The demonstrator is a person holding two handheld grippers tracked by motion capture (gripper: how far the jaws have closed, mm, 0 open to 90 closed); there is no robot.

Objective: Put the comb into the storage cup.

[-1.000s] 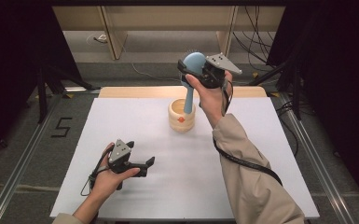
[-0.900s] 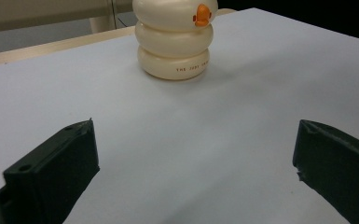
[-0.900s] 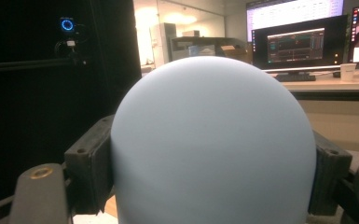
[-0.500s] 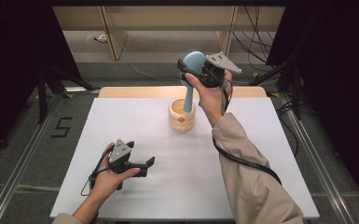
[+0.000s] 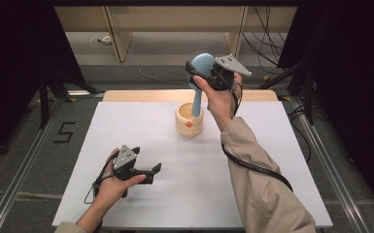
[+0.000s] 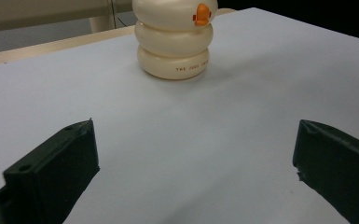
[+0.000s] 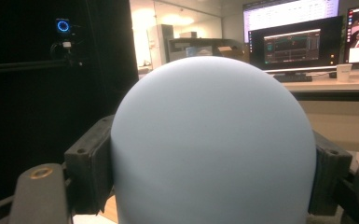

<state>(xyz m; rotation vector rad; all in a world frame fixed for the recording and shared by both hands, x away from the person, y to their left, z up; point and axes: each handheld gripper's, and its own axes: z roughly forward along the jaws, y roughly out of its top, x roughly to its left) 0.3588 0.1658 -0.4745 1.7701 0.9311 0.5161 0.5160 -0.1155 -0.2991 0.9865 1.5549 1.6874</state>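
Blue brush, clamped in right gripper jaws, handle inside cream holder.

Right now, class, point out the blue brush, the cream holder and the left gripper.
blue brush (image 5: 203, 65), high view, on its rounded head.
cream holder (image 6: 173, 44), left gripper view, on its middle ring.
left gripper (image 5: 156, 169), high view, between its jaw tips.

Grey floor, wooden shelving, lit monitors beyond

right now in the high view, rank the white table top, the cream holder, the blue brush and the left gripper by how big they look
1. white table top
2. blue brush
3. cream holder and left gripper: look alike, and the gripper is nearer the camera, so unranked
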